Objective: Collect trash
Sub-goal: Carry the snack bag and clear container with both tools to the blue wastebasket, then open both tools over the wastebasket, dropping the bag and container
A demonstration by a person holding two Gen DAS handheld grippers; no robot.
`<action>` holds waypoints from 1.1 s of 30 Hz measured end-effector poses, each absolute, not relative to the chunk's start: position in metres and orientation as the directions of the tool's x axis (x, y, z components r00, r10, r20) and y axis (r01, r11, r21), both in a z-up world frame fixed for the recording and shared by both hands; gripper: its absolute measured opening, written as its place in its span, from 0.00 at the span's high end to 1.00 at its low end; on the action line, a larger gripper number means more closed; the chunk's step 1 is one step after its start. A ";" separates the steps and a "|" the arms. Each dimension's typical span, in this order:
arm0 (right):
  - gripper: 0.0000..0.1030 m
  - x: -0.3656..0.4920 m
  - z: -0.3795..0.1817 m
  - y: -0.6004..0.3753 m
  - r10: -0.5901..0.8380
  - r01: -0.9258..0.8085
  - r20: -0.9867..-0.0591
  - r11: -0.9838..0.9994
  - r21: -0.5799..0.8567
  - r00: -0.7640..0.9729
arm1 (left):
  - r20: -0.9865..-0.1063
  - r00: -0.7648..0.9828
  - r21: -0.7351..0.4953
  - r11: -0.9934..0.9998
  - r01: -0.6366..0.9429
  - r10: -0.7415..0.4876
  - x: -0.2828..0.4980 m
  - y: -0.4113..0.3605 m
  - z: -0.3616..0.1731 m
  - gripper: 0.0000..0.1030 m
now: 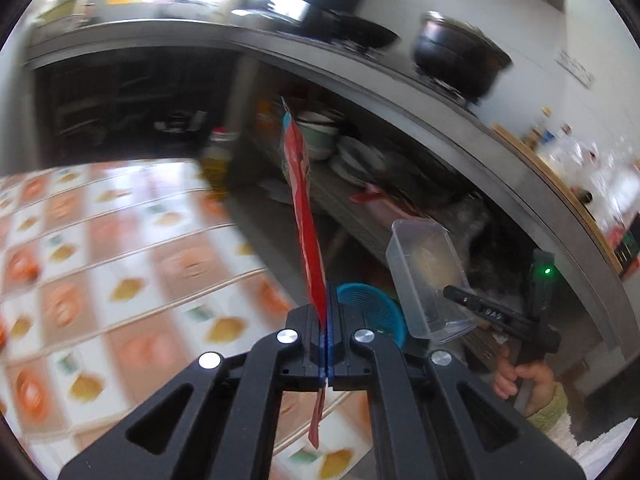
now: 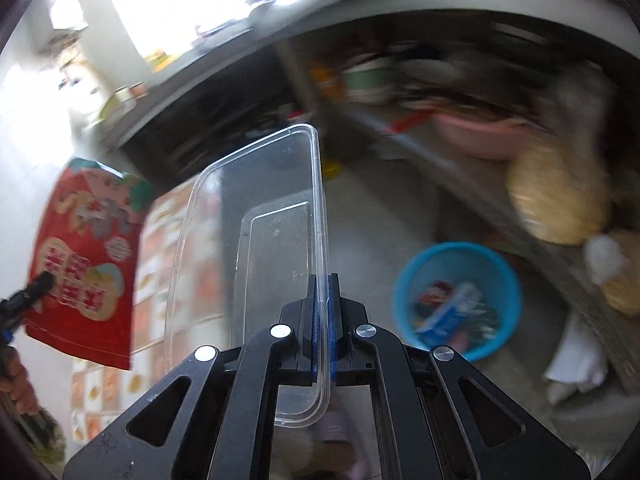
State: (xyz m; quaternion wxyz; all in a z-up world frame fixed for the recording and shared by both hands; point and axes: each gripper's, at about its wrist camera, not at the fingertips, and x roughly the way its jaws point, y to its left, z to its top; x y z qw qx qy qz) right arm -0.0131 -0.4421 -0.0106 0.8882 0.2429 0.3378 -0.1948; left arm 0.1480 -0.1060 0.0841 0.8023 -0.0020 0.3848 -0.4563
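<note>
Left to right, right wrist view: left gripper (image 2: 28, 292) at the far left edge, its fingers clamped on a red snack bag (image 2: 86, 256), held flat-on. Bag shows printed characters and cartoon graphics, too blurred to read. Centre: right gripper (image 2: 322, 300), fingers pinched tight on the rim of a clear plastic container (image 2: 276, 240), which stands on edge in the air; small embossed marks on its base, unreadable. Right of it, lower: blue basket (image 2: 404, 280) on the floor, holding wrappers, one red, one blue-white, print illegible. Above it a cluttered shelf (image 2: 460, 168) under the bench.

Left wrist view: patterned floor tiles (image 1: 120, 264) left, the bag edge-on in the fingers at centre, basket just behind the fingertips, container and right gripper at right. White writing on that gripper's body, unclear. Black pot (image 1: 460, 56) on the bench (image 1: 400, 92).
</note>
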 end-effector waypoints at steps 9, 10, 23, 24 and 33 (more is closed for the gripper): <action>0.98 -0.057 -0.091 -0.514 -0.293 0.744 -0.816 0.628 0.228 0.497 | -0.757 -0.014 -0.392 0.438 0.809 -0.653 0.164 -0.280 0.021 1.00; 0.98 -0.058 -0.103 -0.519 -0.279 0.755 -0.830 0.613 0.234 0.484 | -0.782 -0.040 -0.385 0.431 0.816 -0.622 0.164 -0.302 0.007 1.00; 0.98 -0.009 -0.203 -0.572 -0.226 0.844 -0.924 0.514 0.154 0.307 | -0.950 -0.075 -0.199 0.406 0.892 -0.302 0.165 -0.487 -0.142 0.98; 0.97 0.000 -0.209 -0.575 -0.230 0.844 -0.927 0.517 0.143 0.298 | -0.952 -0.059 -0.183 0.407 0.895 -0.300 0.167 -0.496 -0.150 0.95; 0.60 0.019 -0.229 -0.562 -0.265 0.831 -0.919 0.546 0.106 0.291 | -0.935 -0.071 -0.232 0.447 0.864 -0.347 0.177 -0.491 -0.147 0.57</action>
